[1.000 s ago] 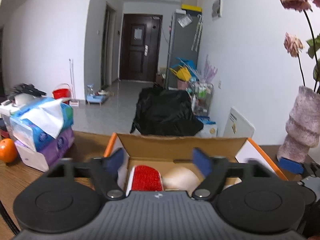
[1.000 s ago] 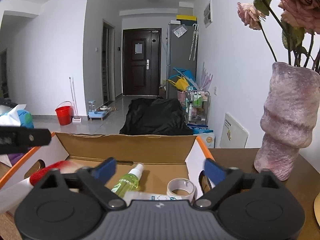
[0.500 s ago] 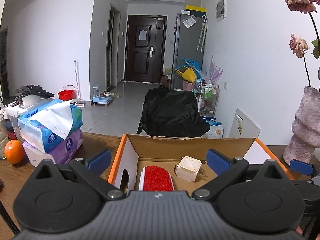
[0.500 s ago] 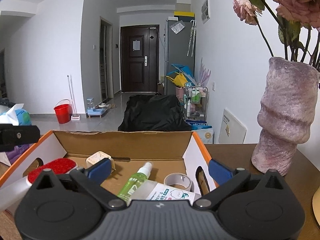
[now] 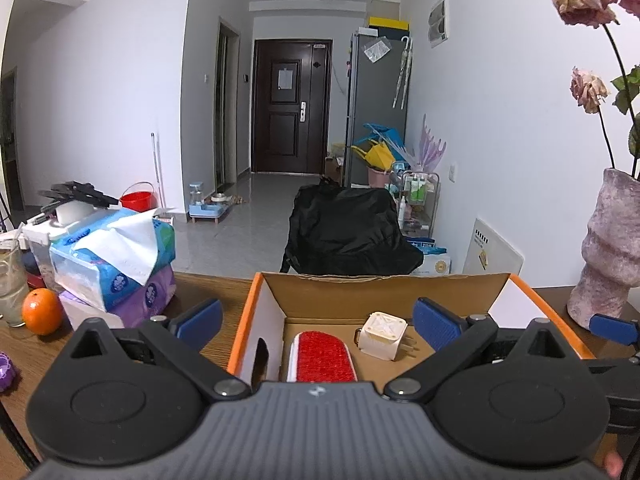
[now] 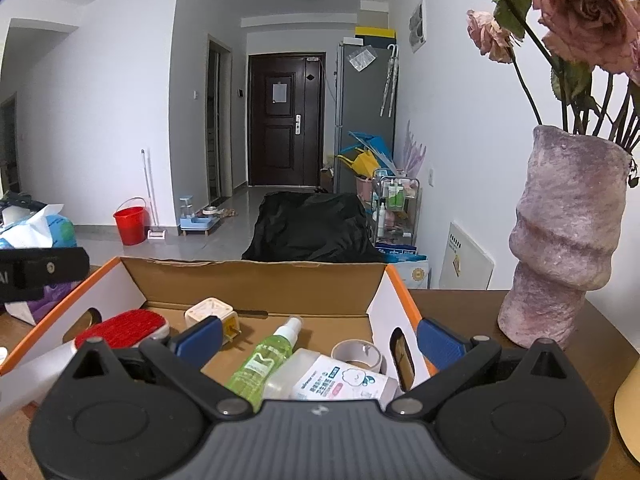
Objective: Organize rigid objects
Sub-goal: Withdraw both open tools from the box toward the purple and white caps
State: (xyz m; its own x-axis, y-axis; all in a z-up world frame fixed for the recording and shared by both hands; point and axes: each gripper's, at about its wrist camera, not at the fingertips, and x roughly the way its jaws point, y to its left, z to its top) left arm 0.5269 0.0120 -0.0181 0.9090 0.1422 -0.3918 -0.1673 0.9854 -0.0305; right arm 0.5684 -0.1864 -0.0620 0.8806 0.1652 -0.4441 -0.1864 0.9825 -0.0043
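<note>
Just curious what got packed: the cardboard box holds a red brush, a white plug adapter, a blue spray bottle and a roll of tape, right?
Not quite: the spray bottle is green, as the right wrist view shows. The red brush, white plug adapter and roll of tape are in the cardboard box.

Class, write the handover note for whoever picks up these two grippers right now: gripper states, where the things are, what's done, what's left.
Left gripper: jaws have just been opening, now wide, nothing between them; it hovers over the cardboard box.
Right gripper: open, empty, at the box's near edge.
In the box: red brush, white plug adapter, green spray bottle, white labelled bottle, tape roll.
Done: those five are packed.
Left: an orange and tissue packs sit on the table outside the box; whether they belong in it is unclear.
</note>
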